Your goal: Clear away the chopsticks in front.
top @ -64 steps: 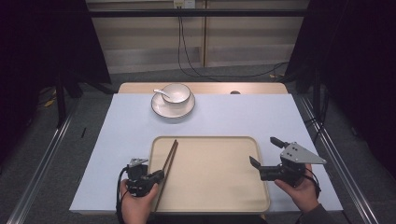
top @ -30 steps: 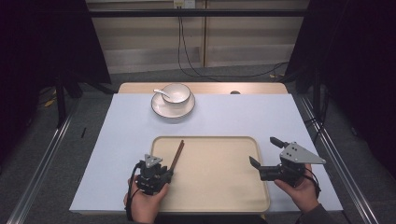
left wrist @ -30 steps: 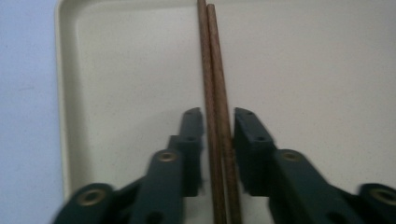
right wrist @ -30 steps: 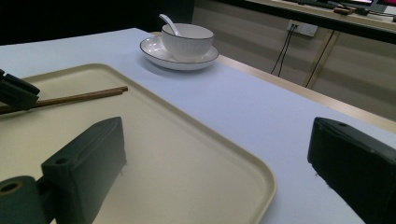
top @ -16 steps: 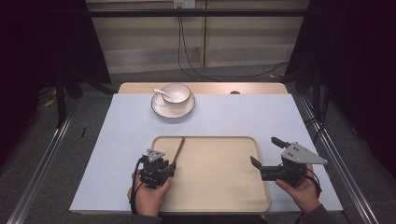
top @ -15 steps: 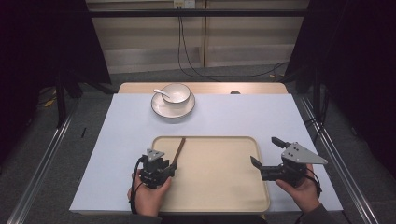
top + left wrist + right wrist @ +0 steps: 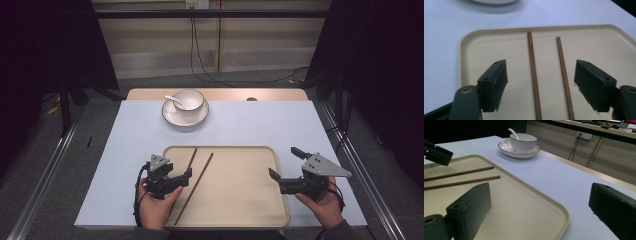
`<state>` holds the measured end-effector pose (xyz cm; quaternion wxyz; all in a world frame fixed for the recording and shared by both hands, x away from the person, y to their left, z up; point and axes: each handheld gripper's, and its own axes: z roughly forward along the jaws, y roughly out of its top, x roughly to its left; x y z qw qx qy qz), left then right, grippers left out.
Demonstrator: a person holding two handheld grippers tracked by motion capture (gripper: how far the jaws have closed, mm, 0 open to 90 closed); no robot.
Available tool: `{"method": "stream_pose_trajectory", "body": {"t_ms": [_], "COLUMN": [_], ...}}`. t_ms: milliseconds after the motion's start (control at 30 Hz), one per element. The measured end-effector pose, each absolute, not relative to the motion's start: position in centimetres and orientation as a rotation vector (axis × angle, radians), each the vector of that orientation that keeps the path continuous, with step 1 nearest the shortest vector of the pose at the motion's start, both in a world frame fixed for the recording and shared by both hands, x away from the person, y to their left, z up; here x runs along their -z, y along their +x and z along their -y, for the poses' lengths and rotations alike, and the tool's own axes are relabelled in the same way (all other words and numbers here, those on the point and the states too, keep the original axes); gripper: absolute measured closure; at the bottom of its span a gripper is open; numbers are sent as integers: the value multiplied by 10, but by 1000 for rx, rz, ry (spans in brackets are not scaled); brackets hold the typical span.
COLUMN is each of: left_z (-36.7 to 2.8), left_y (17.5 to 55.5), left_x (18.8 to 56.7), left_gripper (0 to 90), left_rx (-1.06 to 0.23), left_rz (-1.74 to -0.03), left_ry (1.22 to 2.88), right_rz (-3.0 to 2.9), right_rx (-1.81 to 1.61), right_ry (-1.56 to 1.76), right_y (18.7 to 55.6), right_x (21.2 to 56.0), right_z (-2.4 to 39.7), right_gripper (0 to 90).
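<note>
Two brown chopsticks (image 7: 200, 172) lie side by side, slightly apart, on the left part of a beige tray (image 7: 250, 210). My left gripper (image 7: 182, 175) hovers low over their near halves. Its jaws have just been opening and now stand open. In the left gripper view both chopsticks (image 7: 532, 70) run between the jaws of the left gripper (image 7: 541, 75), and neither pad touches them. My right gripper (image 7: 286, 163) is open and holds nothing at the tray's right edge. In its own view the right gripper (image 7: 540, 202) points across the tray (image 7: 524, 202) toward the chopsticks (image 7: 461, 173).
A white bowl (image 7: 188, 99) with a spoon in it stands on a saucer (image 7: 185, 117) at the far side of the pale blue table mat (image 7: 260, 125). Beyond it runs the wooden table edge. The same bowl (image 7: 522, 141) shows in the right gripper view.
The left gripper held the chopsticks together and has let them go. They now lie flat and spread apart on the tray. The right gripper has not moved.
</note>
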<state>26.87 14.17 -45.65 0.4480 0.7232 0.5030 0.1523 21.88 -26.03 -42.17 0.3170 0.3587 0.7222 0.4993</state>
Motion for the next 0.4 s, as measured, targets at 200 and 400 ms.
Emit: {"method": "stream_pose_trajectory", "body": {"t_ms": [200,400], "left_z": [-148,-152], "left_y": [268,269], "left_x": [448,443], "left_gripper": [180,164], "left_rx": [-407,-419], "left_rz": [-1204,-1187], "left_ry": [1748,1731], "right_rz": [-1905,-1905], "right_rx": [-1313,-1316], "right_ry": [949,948], "right_y": [219,219], "right_x": [422,422], "right_z": [260,260], "right_gripper": [37,37]}}
